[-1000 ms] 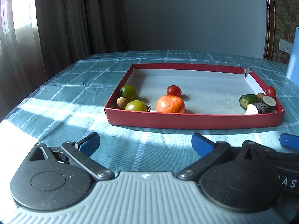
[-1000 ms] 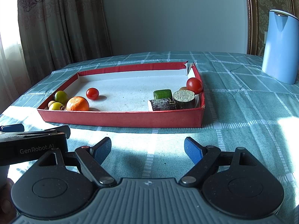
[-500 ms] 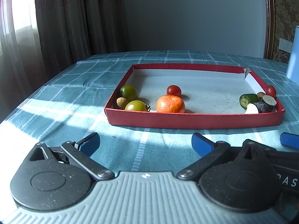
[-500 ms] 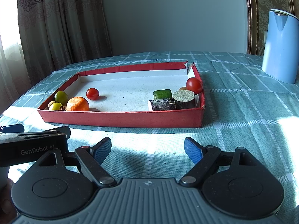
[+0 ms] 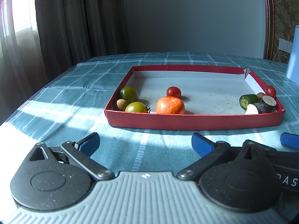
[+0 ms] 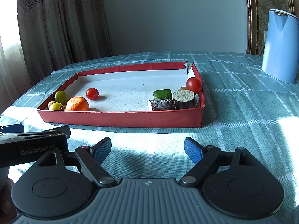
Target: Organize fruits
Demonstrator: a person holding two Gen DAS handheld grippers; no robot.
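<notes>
A red tray [image 5: 194, 122] [image 6: 121, 119] sits on the checked tablecloth. At its left end lie an orange [image 5: 170, 105] [image 6: 77, 104], two green tomatoes [image 5: 129, 93] [image 5: 135, 107], a small brown fruit [image 5: 121, 104] and a red tomato [image 5: 173, 91] [image 6: 92, 93]. At its right end lie a red tomato [image 6: 194, 85], a cucumber piece [image 6: 162, 94] and two dark cut pieces [image 6: 162, 104] [image 6: 184, 99]. My left gripper [image 5: 145, 142] and right gripper [image 6: 147, 149] are open and empty, low over the cloth in front of the tray.
A blue kettle [image 6: 281, 44] stands at the back right of the table. Curtains hang behind the table's left edge. The left gripper's body [image 6: 33, 145] lies at the lower left of the right wrist view.
</notes>
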